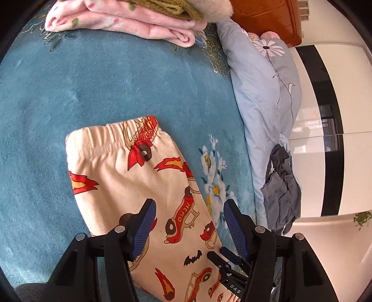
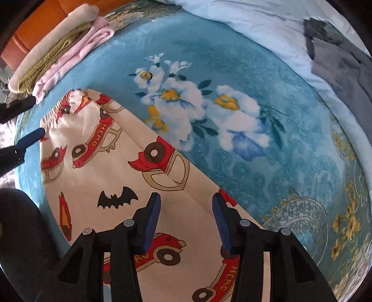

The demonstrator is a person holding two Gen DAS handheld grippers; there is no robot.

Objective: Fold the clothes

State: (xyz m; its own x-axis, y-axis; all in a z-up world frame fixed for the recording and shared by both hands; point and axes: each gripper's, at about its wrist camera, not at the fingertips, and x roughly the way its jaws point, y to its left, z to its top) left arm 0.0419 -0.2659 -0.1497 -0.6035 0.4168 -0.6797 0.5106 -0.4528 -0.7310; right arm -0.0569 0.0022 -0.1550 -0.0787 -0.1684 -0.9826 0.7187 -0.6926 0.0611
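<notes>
Cream trousers (image 1: 139, 185) printed with red cars, flames and bats lie flat on the blue flowered blanket (image 1: 93, 88), waistband at the far end. My left gripper (image 1: 189, 204) hovers open over the trousers' right edge, with nothing between its blue pads. In the right wrist view the same trousers (image 2: 104, 167) run from upper left to the bottom. My right gripper (image 2: 187, 197) points steeply down over their right-hand fold edge, open, pads clear of the cloth. Its tips (image 1: 219, 255) show low in the left wrist view. One finger (image 2: 32, 138) of the left gripper shows at the left edge.
A stack of folded clothes (image 1: 130, 21), pink, olive and cream, lies at the blanket's far end (image 2: 58, 58). A pale blue duvet (image 1: 262, 93) borders the blanket, with a grey garment (image 1: 281, 185) crumpled on it. A wooden headboard (image 1: 267, 21) and white wardrobe stand beyond.
</notes>
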